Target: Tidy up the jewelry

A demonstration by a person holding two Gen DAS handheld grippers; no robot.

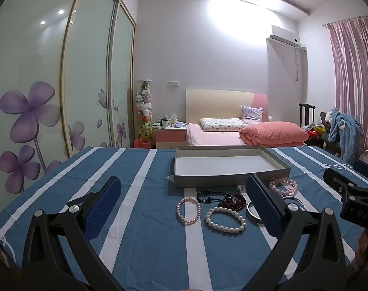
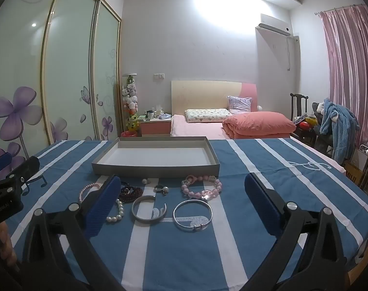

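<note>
Both grippers, left (image 1: 184,203) and right (image 2: 181,201), hover with jaws wide apart and empty above jewelry lying loose on the desk (image 2: 269,160) just before the empty tray (image 2: 154,168); best pinch one bangle (image 2: 192,214) rim-first, lifting over the tray's near wall, with open cloth rightward.

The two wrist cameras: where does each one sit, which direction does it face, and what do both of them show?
Left wrist: sits behind the open left gripper, facing across the striped table toward the tray and bed; the right gripper enters at right.
Right wrist: sits behind the open right gripper, same direction; the left gripper enters at left.
Shared: tray, white pearl bracelet, bed.
</note>
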